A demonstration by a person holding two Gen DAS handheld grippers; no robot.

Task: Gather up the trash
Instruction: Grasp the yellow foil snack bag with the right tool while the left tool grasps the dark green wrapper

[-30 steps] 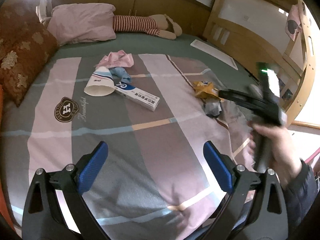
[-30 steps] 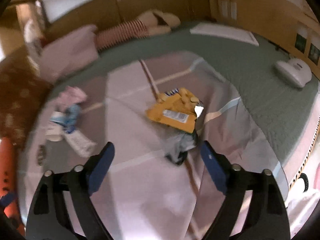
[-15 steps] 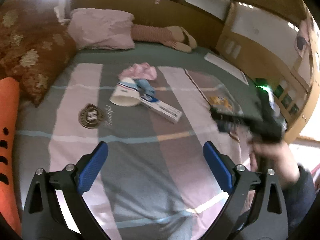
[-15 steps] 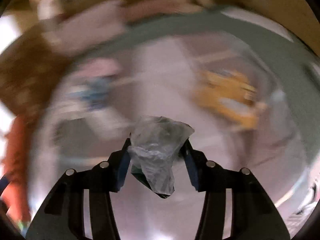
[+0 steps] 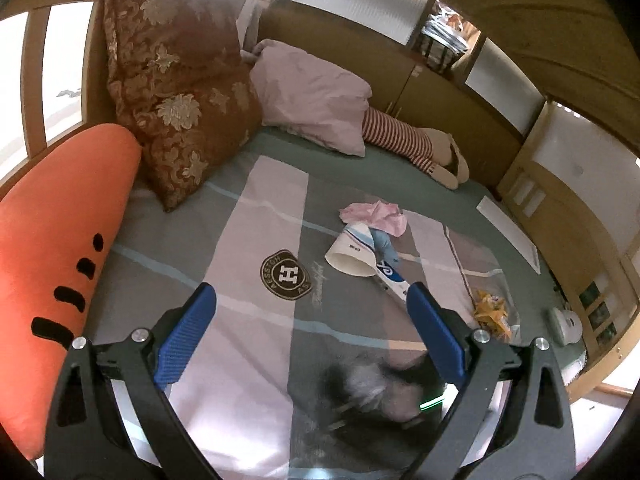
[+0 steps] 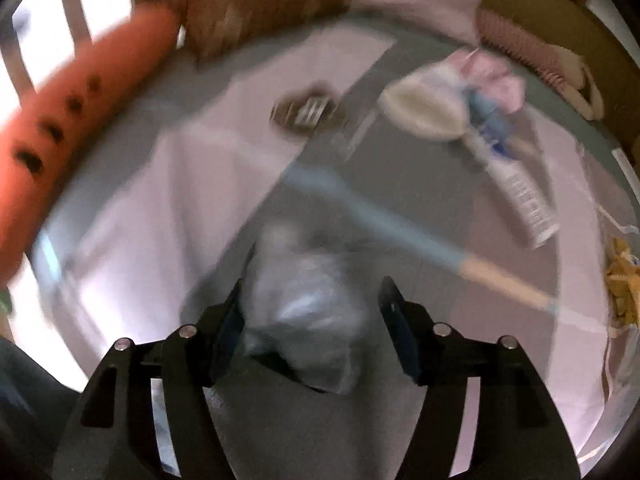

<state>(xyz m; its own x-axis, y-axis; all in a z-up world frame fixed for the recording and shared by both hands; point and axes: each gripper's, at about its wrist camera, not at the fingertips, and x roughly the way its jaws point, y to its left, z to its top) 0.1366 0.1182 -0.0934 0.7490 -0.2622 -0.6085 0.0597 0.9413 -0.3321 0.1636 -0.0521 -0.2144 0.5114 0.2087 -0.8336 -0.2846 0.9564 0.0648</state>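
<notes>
My right gripper [image 6: 312, 312] has a crumpled clear plastic bag [image 6: 304, 320] between its fingers, low over the bed; the jaws stand wider than before and the view is blurred. In the left wrist view the right gripper is a dark blur [image 5: 380, 396]. My left gripper [image 5: 312, 332] is open and empty above the bedspread. A white paper cup [image 5: 352, 254], a blue wrapper [image 5: 384, 246], a toothpaste box [image 5: 394, 280] and pink crumpled paper [image 5: 376, 216] lie together mid-bed. A yellow snack wrapper [image 5: 490, 312] lies to the right.
An orange carrot-shaped cushion [image 5: 60, 248], a brown patterned pillow [image 5: 176, 80] and a pink pillow [image 5: 316, 96] line the left and back. A striped plush toy [image 5: 408, 144] lies at the back. A white device [image 5: 566, 326] sits at the right edge.
My right gripper swung left with the plastic bag and dropped low in front of the left gripper; its jaws stand wider. The left gripper turned left, bringing the cushions into view.
</notes>
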